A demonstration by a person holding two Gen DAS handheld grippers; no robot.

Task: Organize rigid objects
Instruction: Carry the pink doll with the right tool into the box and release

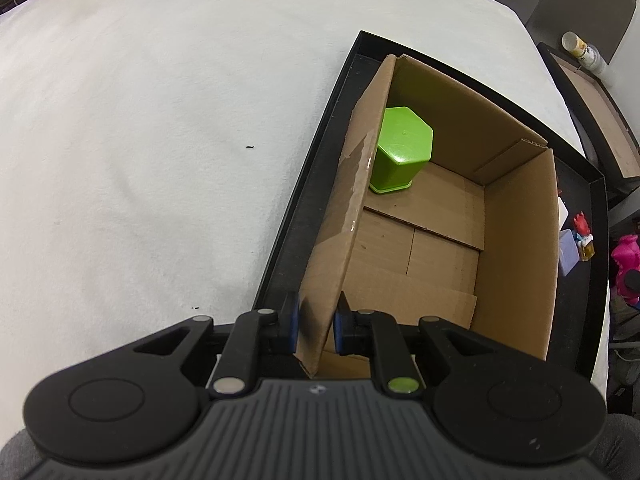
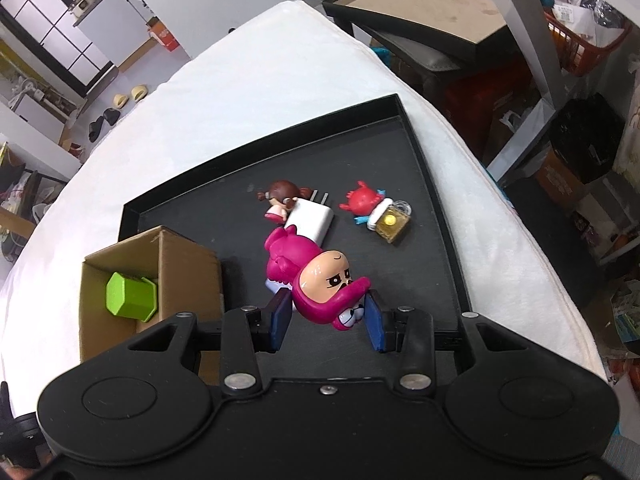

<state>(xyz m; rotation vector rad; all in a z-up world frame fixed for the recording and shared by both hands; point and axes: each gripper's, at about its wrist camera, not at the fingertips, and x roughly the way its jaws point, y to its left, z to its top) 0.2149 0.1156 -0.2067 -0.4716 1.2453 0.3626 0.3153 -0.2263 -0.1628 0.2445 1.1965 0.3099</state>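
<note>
A cardboard box (image 1: 516,248) stands on a black tray (image 1: 304,196) on a white-covered table. A green hexagonal cup (image 1: 400,148) sits upside down inside the box. My left gripper (image 1: 316,326) is shut on the box's near left wall. In the right wrist view, my right gripper (image 2: 328,314) is shut on a pink figurine (image 2: 320,276) held above the tray (image 2: 436,208), to the right of the box (image 2: 188,264). The green cup (image 2: 130,295) shows inside it.
On the tray lie a white charger (image 2: 310,218), a small brown-haired doll (image 2: 280,196), a red crab figure (image 2: 362,200) and a yellow perfume bottle (image 2: 392,222). A dark side table (image 2: 432,12) stands beyond the white table's far edge.
</note>
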